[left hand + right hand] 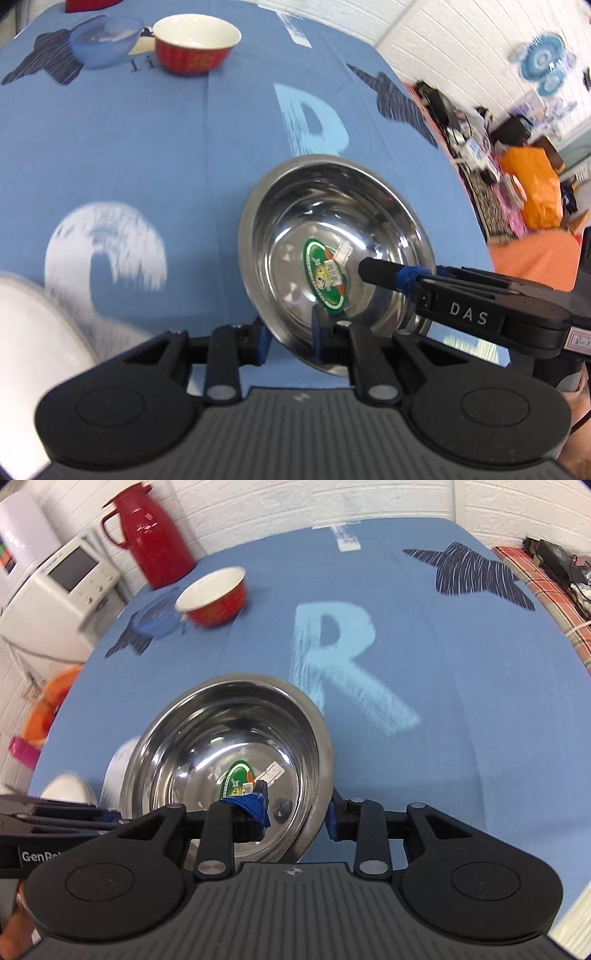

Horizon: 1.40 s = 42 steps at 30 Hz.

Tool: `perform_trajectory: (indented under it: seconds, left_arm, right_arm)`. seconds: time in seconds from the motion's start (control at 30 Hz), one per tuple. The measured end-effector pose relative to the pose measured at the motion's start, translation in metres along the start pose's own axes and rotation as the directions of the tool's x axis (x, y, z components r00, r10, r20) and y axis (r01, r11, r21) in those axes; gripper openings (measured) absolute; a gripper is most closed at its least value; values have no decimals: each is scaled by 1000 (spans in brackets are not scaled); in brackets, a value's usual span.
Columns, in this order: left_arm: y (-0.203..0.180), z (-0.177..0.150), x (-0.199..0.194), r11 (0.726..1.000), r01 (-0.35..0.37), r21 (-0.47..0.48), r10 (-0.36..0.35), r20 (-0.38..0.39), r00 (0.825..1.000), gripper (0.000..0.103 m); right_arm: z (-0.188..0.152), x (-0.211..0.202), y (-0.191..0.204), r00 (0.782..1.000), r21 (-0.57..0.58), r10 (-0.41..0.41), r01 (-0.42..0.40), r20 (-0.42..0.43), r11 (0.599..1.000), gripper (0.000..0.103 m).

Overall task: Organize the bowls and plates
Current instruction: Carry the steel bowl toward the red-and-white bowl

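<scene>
Two claws, left claw [290,341] and right claw [297,818], each clamped on the steel bowl's [332,221] near rim; uneven pulling risks twisting the slick bowl free onto the blue cloth [147,147].

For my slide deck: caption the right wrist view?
Both tongs straddle a shiny steel bowl's rim on blue cloth.

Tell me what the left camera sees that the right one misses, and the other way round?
Only the left view shows a cluttered corner with an orange bag and a blue wall decoration. Only the right view shows the red jug, a white appliance and a checked cloth. Both show the steel bowl with a green sticker, the red bowl, the blue bowl and the blue tablecloth.
</scene>
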<state>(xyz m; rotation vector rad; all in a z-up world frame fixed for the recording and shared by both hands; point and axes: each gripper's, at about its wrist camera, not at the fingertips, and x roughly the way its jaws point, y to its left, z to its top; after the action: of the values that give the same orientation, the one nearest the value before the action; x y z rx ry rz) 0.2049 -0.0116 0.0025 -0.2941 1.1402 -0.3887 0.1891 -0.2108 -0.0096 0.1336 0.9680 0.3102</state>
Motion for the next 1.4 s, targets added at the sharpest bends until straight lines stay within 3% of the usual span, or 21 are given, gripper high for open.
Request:
perform_trajectory:
  seconds: [0.2,0.43,0.47,0.5,0.53,0.7,0.83,1.03,1.13,1.4]
  left_arm:
    - [-2,-48,-9,999,4,35,-4,-2,1000,14]
    - [3,-65,-2,999,-22,31,23,-25,999,16]
    - [4,-64,-1,999,-24,32,25,-28,999,25]
    - [6,-62,1,999,-24,26,25,-38,999,56]
    - [7,-60,0,1000,-18,18,19,-44,999,61]
    - [14,-56,-22,1000,7,28,-7,-10,1000,61]
    - [24,-37,-49,998,55,16,-56,32,998,62]
    - [69,30,-77,996,19,-92,-2,183,983,65]
    - [99,72,-68,972,40,-229,11,217,976,65]
    - [131,164,-3,897,73,-435,51,268,962,65]
  right_arm:
    - [-40,-14,11,1000,-20,2,-2,-22,1000,19]
    - [-63,-5,17,995,-55,-2,-3,-95,998,20]
    - [-65,-3,17,994,-54,0,-6,-108,999,21]
    - [-64,-1,16,993,-50,0,-6,-114,999,20]
    - [-64,-2,16,993,-44,0,-5,-115,999,20]
    - [-56,-21,-2,996,-9,-47,46,-75,999,22]
    - [-25,-38,-21,998,60,-53,52,14,997,23]
    - [43,-18,-18,996,75,-40,34,79,997,24]
    - [83,11,-6,996,58,-14,9,83,998,25]
    - [191,99,24,995,21,51,-53,88,998,26]
